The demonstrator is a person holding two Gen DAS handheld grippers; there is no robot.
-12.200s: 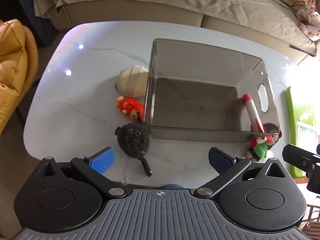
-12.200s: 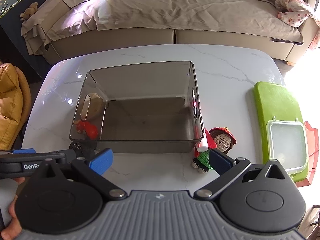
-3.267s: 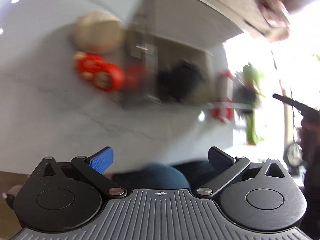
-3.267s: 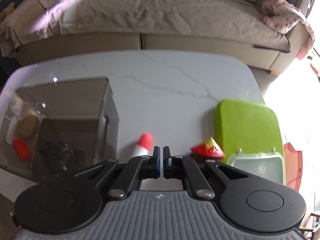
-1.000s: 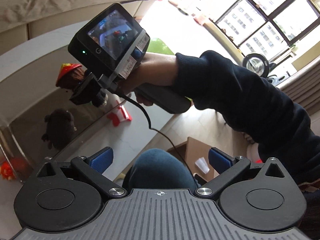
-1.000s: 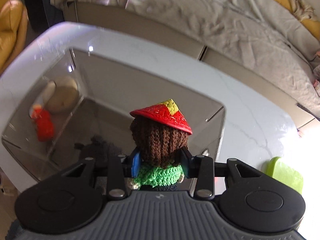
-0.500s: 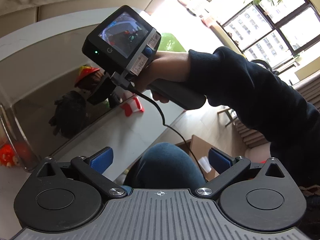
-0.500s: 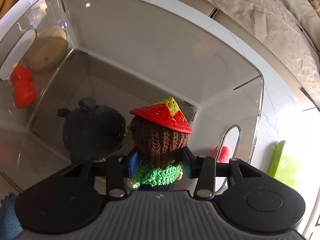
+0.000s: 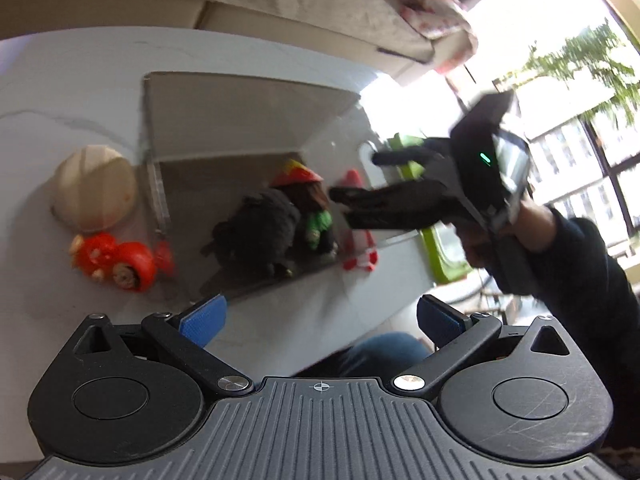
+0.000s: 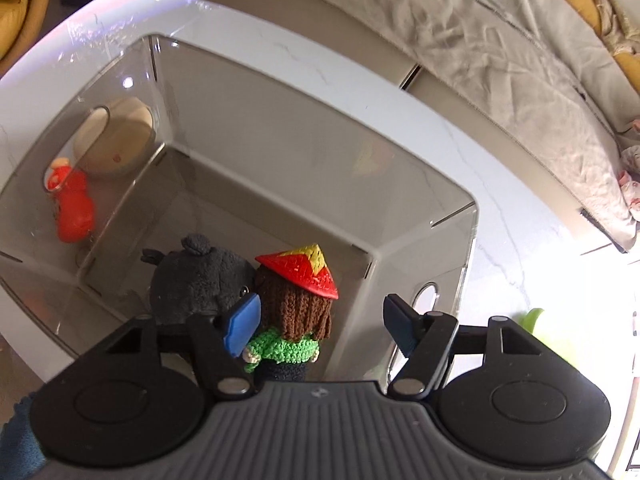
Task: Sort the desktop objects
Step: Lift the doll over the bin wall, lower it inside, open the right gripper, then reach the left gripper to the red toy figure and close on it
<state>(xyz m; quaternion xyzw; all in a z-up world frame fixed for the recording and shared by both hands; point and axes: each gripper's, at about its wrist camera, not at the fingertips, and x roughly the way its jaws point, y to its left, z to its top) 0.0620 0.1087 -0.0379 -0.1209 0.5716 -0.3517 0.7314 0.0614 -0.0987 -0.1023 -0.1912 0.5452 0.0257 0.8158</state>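
Observation:
A crochet doll (image 10: 294,312) with a red hat and green top stands inside the smoky clear bin (image 10: 280,184), beside a black plush (image 10: 200,280). My right gripper (image 10: 318,330) is open above the bin's near end, its jaws apart around the doll. In the left wrist view the doll (image 9: 310,208) and the black plush (image 9: 260,232) show in the bin (image 9: 240,120). My left gripper (image 9: 320,316) is open and empty, low in front of the table. The right gripper (image 9: 352,196) shows there over the bin.
A beige round toy (image 9: 94,188) and an orange toy (image 9: 116,260) lie on the white marble table (image 9: 60,92) left of the bin. A red-and-white rocket toy (image 9: 358,240) and a green tray (image 9: 440,256) sit to its right. A sofa stands behind.
My right gripper has opened and let go of the doll, which now stands in the bin beside the black plush. The left gripper has swung left toward the table.

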